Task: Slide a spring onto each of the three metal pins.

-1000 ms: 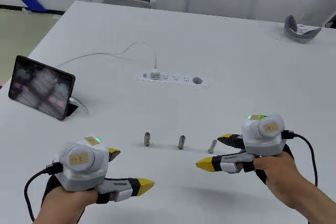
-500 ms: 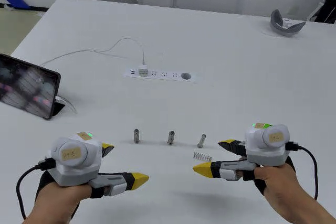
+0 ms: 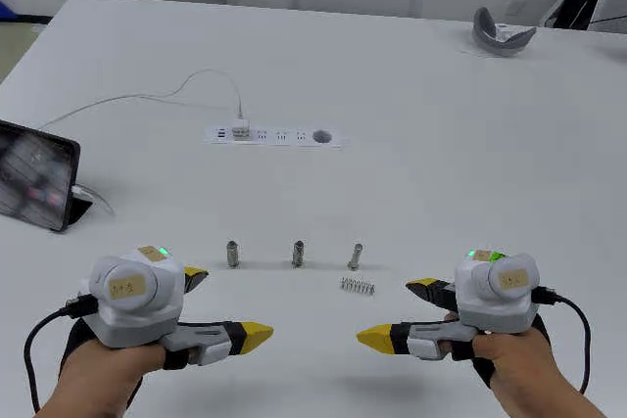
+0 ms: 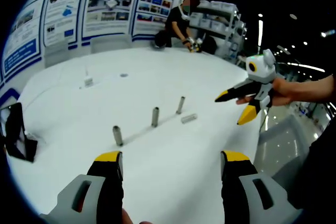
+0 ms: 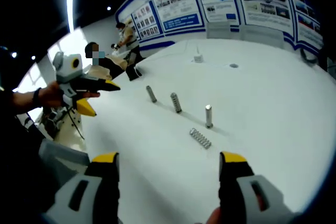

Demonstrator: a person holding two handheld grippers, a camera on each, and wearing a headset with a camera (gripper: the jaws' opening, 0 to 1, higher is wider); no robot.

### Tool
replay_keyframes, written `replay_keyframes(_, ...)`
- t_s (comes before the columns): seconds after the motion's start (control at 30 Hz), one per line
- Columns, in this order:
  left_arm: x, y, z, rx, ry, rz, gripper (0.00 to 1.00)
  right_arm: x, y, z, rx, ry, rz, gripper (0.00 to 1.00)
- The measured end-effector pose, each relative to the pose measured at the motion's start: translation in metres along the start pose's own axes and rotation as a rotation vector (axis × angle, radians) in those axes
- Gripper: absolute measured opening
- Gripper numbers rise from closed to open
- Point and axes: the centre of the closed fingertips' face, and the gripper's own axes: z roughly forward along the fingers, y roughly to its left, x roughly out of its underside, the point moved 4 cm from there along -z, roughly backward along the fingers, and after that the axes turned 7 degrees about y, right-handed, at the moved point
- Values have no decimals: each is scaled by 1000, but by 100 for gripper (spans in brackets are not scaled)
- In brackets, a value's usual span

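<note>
Three short metal pins stand in a row on the white table: left pin (image 3: 232,254), middle pin (image 3: 298,254), right pin (image 3: 356,256). The left and middle ones look ribbed, as if springs sit on them; the right pin (image 5: 208,116) looks bare. A loose spring (image 3: 358,286) lies flat just in front of the right pin, and the right gripper view has the spring (image 5: 200,138) too. My left gripper (image 3: 225,306) is open at the near left, holding nothing. My right gripper (image 3: 400,311) is open at the near right, a little short of the spring.
A white power strip (image 3: 273,135) with a plugged cable lies behind the pins. At the left edge a tablet (image 3: 31,175) leans on its stand. A grey object (image 3: 503,33) rests at the far right, with chairs behind the table. A person stands at shelves in the background.
The head camera has shifted. My right gripper has drawn back from the right pin toward me, and the loose spring now lies in plain view beside that pin.
</note>
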Motion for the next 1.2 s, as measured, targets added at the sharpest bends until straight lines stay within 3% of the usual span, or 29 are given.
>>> replay_keyframes(0.5, -17, -25, 28, 79, 54, 114, 78, 14, -5, -22, 47, -44, 58, 84)
replay_keyframes(0.7, -19, -34, 38, 114, 91, 178, 78, 17, -5, -26, 58, -60, 74, 85)
replay_keyframes(1.2, -32, -49, 65, 184, 156, 317, 77, 25, -2, -30, 63, -31, 59, 86)
